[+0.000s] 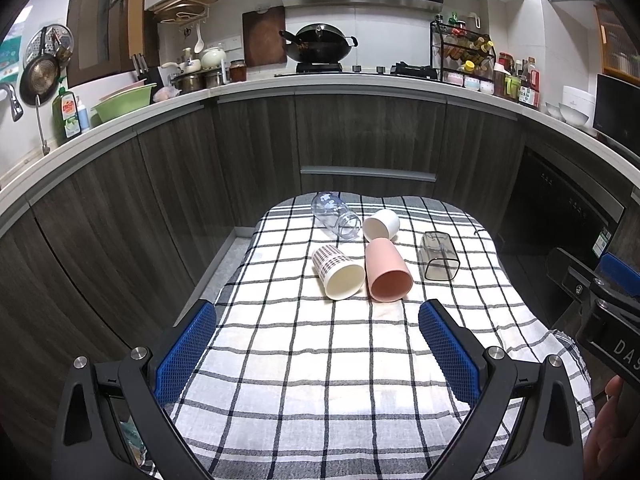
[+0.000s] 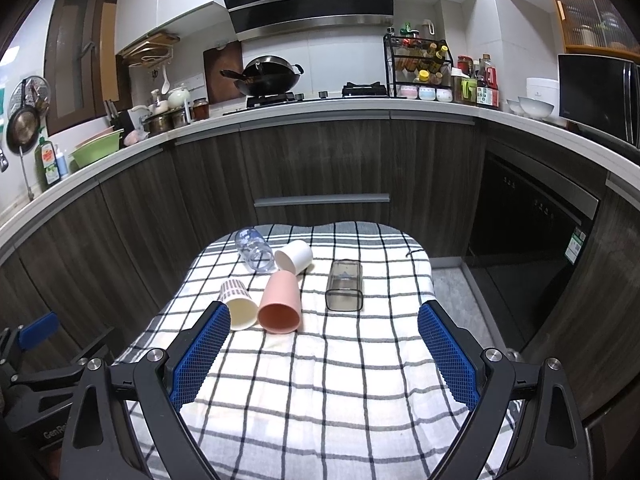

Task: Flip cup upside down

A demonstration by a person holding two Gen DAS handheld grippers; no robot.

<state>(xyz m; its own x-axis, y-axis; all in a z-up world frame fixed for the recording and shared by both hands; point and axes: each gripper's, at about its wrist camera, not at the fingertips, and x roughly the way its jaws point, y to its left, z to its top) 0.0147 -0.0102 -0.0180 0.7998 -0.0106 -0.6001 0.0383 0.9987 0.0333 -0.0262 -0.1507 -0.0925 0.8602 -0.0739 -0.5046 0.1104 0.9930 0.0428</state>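
Observation:
Several cups lie on their sides on a checked cloth: a pink cup, a patterned white cup, a plain white cup, a clear glass and a smoky square cup. My left gripper is open and empty, short of the cups. My right gripper is open and empty, also short of them; its body shows in the left wrist view.
The cloth covers a small table in front of dark kitchen cabinets. A counter with a wok, pots and bottles runs behind. A dishwasher front stands at the right. Floor shows to the table's sides.

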